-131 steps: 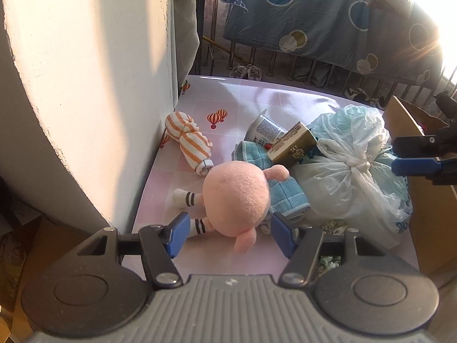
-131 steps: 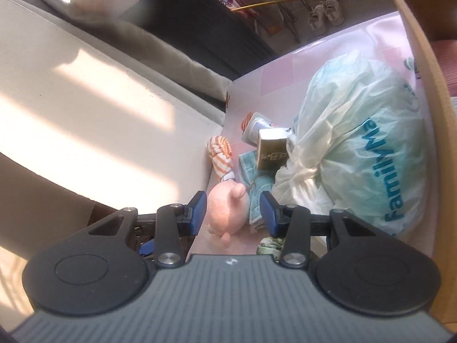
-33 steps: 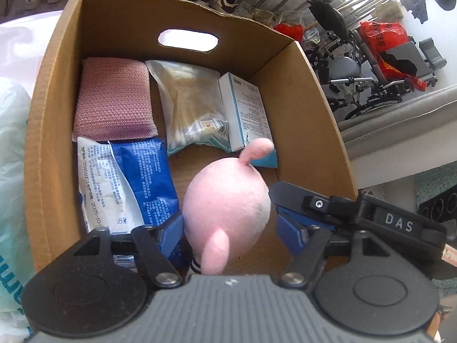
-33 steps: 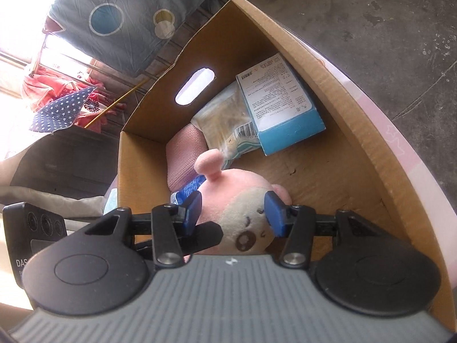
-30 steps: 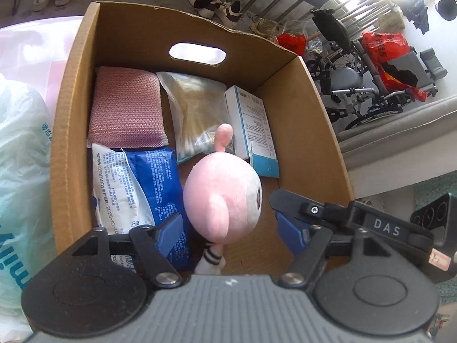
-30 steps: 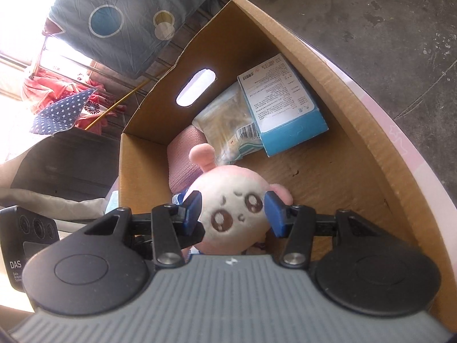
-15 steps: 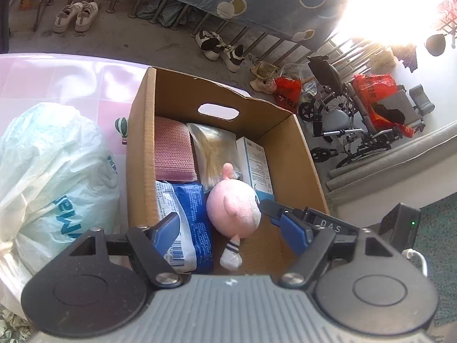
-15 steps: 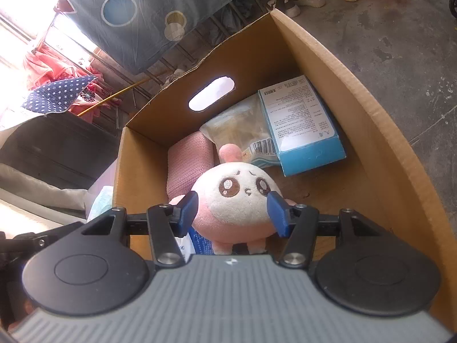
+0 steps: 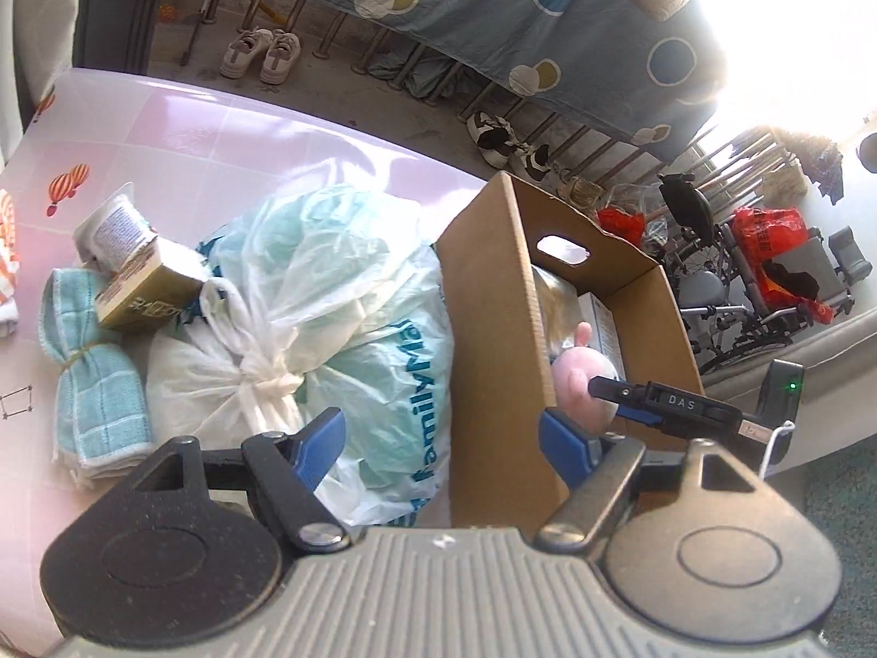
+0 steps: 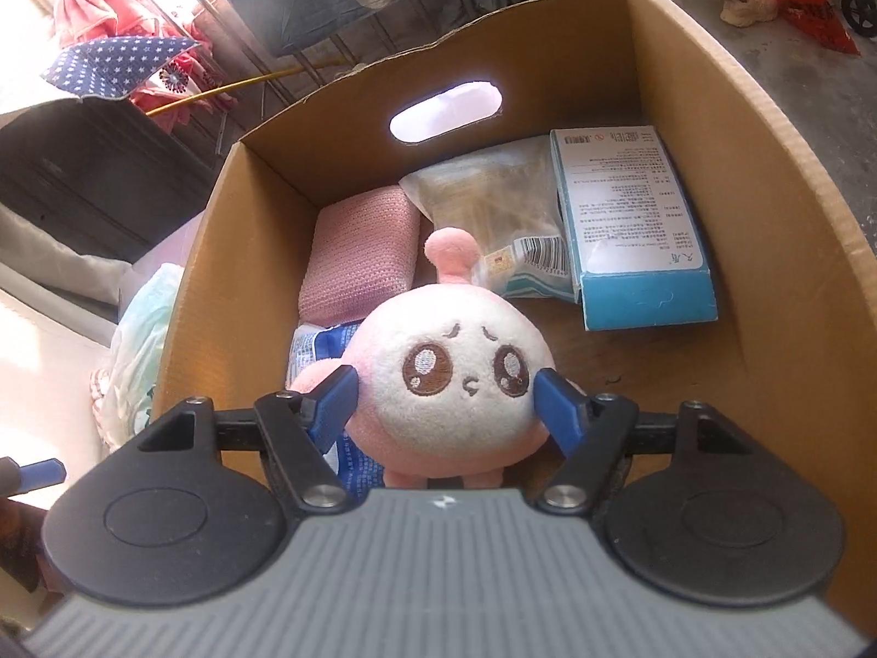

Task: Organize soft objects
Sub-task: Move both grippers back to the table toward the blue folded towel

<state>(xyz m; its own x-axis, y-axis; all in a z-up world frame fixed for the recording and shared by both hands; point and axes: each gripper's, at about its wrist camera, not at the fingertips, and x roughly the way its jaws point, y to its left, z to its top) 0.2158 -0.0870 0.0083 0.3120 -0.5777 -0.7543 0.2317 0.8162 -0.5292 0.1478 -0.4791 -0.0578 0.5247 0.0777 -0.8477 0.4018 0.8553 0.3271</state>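
— While the pink plush toy [image 10: 449, 378] sits inside the cardboard box [image 10: 767, 175], what are the right gripper's [image 10: 444, 400] jaws doing?
— They have just been opening; the toy's head lies between the blue pads, which look about touching its cheeks, no squeeze visible.
— What lies around it?
— A pink knitted cloth [image 10: 362, 257], a clear packet [image 10: 493, 208], a blue-and-white carton [image 10: 630, 225].
— And the left gripper [image 9: 438, 438]?
— Jaws spread, nothing between them, above the box's near wall and a knotted plastic bag [image 9: 329, 296] on the pink worktop [image 9: 192, 137]. A rolled blue towel [image 9: 93, 373] lies beside the bag.

Plush toy [image 10: 455, 378] in box [image 10: 778, 230], tied bag [image 9: 329, 318] apparently touching its left.
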